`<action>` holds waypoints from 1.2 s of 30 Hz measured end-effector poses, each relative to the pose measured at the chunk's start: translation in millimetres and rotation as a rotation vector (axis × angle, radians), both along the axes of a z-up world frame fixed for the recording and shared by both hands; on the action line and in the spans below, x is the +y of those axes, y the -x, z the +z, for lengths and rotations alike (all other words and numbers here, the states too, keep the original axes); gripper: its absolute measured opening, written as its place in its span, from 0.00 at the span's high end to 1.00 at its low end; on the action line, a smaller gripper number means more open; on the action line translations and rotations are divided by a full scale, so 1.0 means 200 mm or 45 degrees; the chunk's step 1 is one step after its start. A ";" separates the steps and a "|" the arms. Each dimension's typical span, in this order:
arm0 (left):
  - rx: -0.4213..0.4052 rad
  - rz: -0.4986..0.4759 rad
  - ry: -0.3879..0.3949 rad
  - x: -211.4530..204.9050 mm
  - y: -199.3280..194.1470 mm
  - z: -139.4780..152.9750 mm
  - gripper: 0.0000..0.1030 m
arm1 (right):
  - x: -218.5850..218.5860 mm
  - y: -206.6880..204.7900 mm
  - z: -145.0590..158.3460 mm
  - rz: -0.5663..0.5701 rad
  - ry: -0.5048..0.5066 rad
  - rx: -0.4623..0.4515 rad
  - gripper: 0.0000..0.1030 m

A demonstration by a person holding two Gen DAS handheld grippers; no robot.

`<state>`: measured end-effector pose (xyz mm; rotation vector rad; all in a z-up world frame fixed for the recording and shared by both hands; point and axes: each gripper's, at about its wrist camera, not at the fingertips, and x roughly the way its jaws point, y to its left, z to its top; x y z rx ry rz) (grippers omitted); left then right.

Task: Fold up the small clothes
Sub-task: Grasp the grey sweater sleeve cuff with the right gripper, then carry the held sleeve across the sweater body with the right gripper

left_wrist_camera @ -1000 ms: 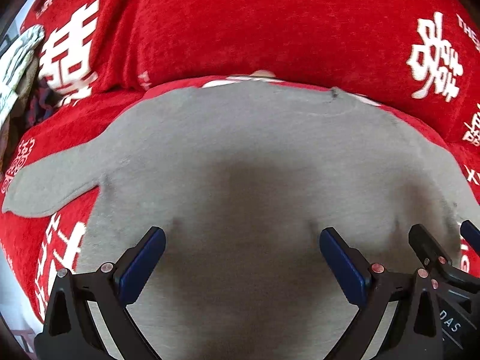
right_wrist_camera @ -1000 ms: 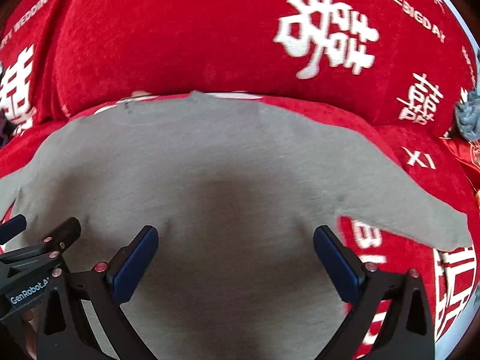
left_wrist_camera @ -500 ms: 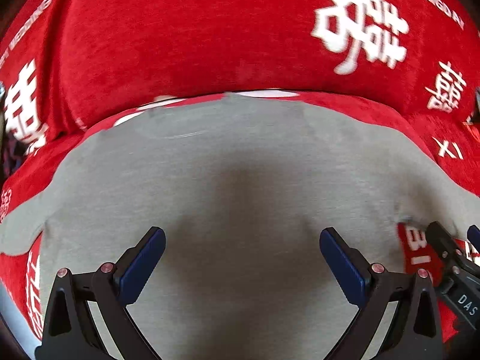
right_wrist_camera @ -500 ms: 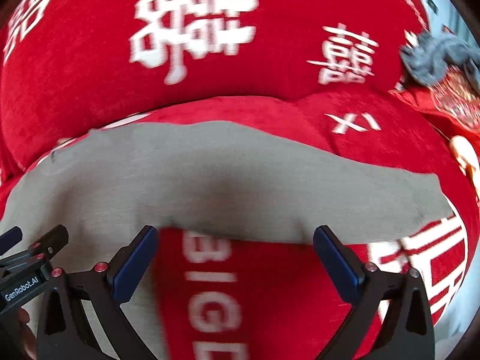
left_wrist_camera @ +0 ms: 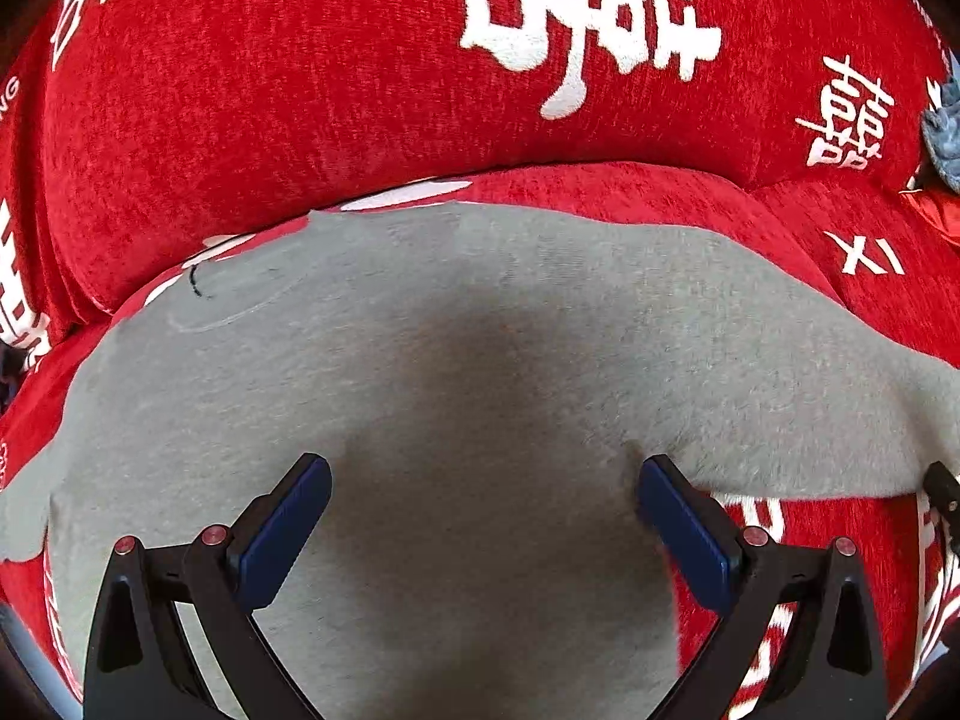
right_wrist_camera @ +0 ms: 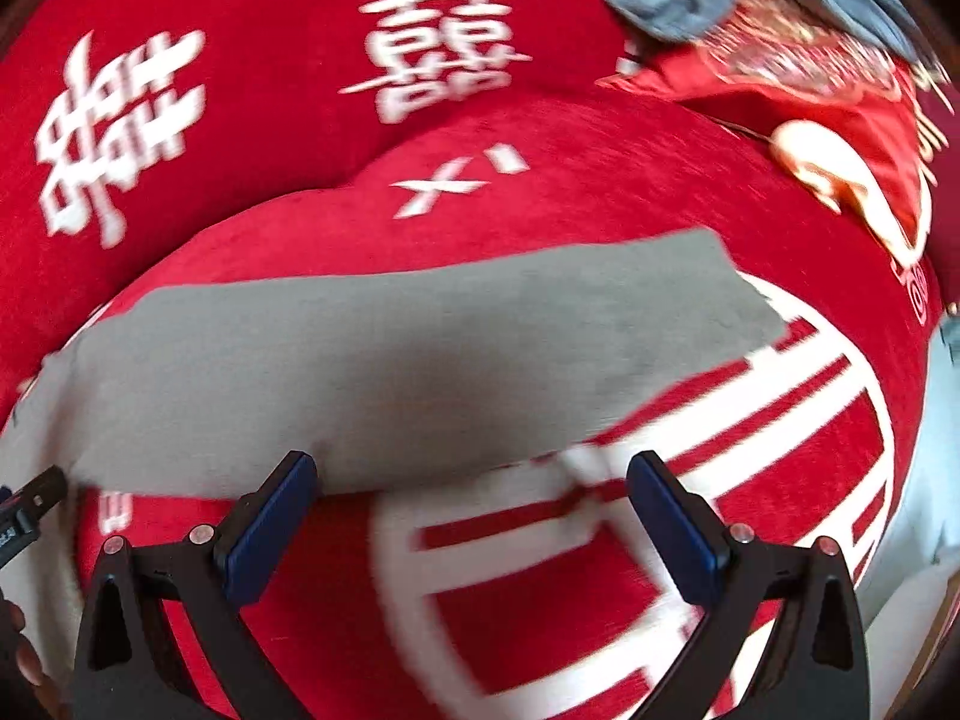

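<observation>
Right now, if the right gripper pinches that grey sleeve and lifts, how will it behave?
The grey sleeve will probably drape limp: it lies flat, following the curve of the red cover. It looks thin and light, so the open right gripper should lift it easily. The fuzzy cover may cling slightly, and the shirt body may be tugged along.

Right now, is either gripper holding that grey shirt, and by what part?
Nothing is held. The left gripper is open above the grey shirt body; the right gripper is open near its sleeve.

Spread right tongs (right_wrist_camera: 471, 516) above grey sleeve (right_wrist_camera: 420, 354) on red cover (right_wrist_camera: 570, 192)
</observation>
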<state>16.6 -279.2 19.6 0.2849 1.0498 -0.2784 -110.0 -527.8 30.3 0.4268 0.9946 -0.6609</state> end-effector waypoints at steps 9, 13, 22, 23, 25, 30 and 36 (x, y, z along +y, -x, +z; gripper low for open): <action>0.024 -0.010 0.020 -0.09 -0.05 -0.03 0.00 | -0.31 0.07 -0.01 -0.089 0.024 -0.067 0.01; 0.036 -0.004 0.047 -0.12 -0.08 -0.05 0.00 | -0.40 0.02 -0.02 -0.053 0.067 -0.088 0.13; 0.039 0.139 0.143 0.01 -0.22 -0.01 0.00 | -0.50 0.12 0.05 -0.002 0.052 -0.254 0.94; 0.055 0.157 0.144 0.02 -0.24 -0.02 0.00 | -0.50 0.15 0.06 -0.017 0.053 -0.275 0.94; 0.080 0.151 0.151 0.00 -0.24 -0.04 0.00 | -0.47 0.18 0.06 -0.034 0.064 -0.287 0.94; 0.034 -0.005 0.031 -0.20 -0.13 -0.07 0.00 | -0.46 0.19 -0.03 -0.038 0.028 -0.249 0.94; 0.034 -0.049 0.061 -0.19 -0.09 -0.01 0.00 | -0.47 0.20 0.00 -0.032 0.000 -0.256 0.94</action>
